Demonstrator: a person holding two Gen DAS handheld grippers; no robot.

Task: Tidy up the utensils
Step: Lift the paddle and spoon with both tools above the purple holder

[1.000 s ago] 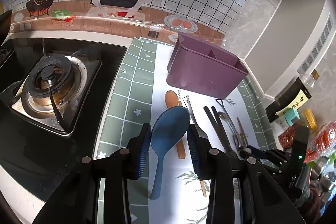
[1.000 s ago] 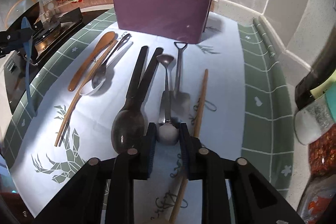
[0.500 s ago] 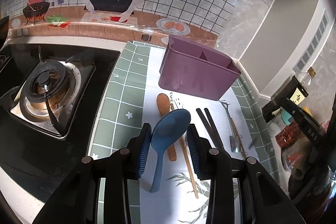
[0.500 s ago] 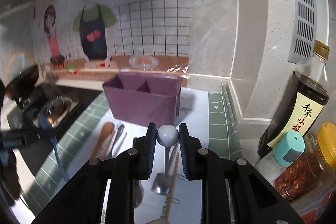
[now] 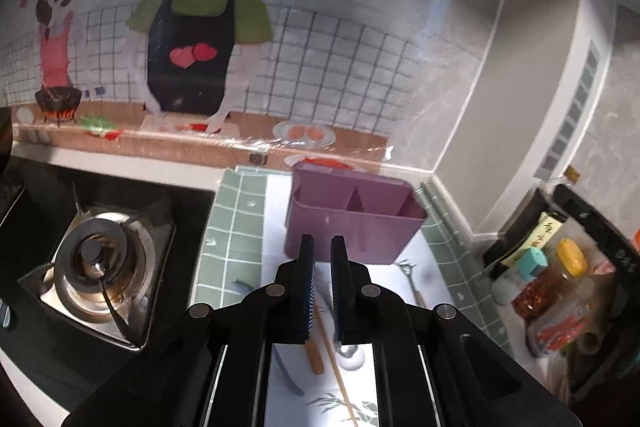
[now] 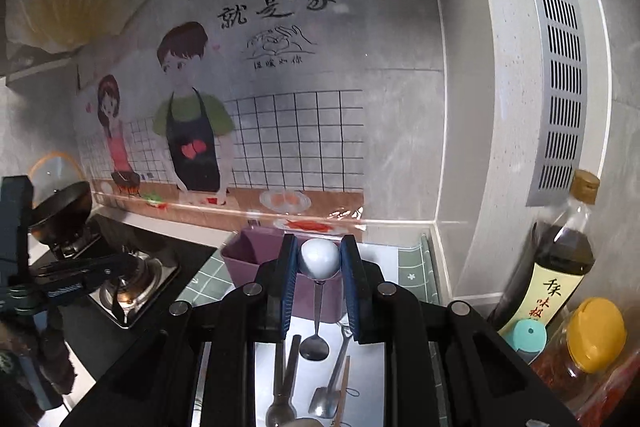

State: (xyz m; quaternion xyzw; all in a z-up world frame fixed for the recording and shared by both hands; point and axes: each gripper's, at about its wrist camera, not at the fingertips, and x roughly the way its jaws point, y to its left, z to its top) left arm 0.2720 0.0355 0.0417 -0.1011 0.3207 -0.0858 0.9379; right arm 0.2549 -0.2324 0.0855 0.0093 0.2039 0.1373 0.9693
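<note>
Purple caddy (image 5: 356, 223) compartments bare; right jaws grip spoon (image 6: 319, 291), left jaws closing empty

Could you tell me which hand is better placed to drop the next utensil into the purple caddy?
Right. The right gripper is clamped on the ball-ended spoon, lifted, with the purple caddy just ahead. The left gripper is closing on nothing.

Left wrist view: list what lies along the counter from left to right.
Gas burner → green tiled mat → purple utensil holder → dark sauce bottle → yellow-capped jar.
</note>
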